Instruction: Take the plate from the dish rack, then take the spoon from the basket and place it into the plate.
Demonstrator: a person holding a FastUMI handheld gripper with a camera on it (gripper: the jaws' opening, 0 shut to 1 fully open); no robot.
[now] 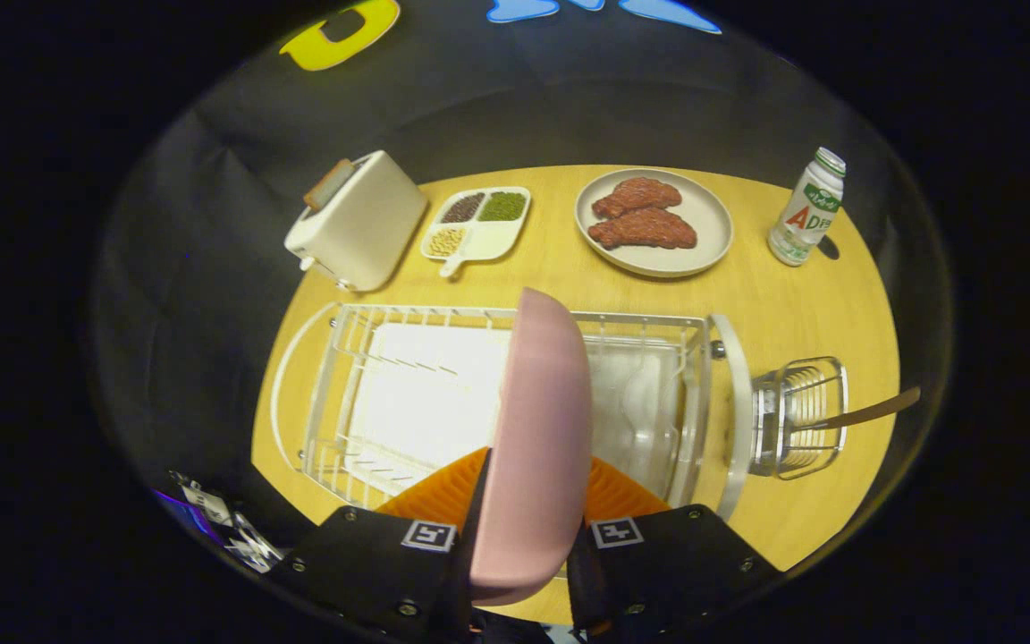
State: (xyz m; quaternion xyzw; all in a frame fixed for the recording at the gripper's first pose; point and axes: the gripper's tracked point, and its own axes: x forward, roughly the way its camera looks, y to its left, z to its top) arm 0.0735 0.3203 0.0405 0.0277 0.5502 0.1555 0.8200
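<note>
Pink plate (537, 429) clamped upright in claw (524, 501) above dish rack (694, 394).

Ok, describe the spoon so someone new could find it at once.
Start at the white wire dish rack on the yellow table. A small wire basket hangs off its end, on the bottle's side. The spoon stands in it, the only brown wooden handle poking out. The fingers grip the pink plate.

Pink plate (537, 429) clamped edge-on between the gripper (524, 537) fingers, blocking 12 o'clock. Dish rack (345, 394) spread beneath. Basket (797, 416) with spoon (868, 411) stood at 2 o'clock. Bare tabletop (792, 304) lay open beyond the rack.
</note>
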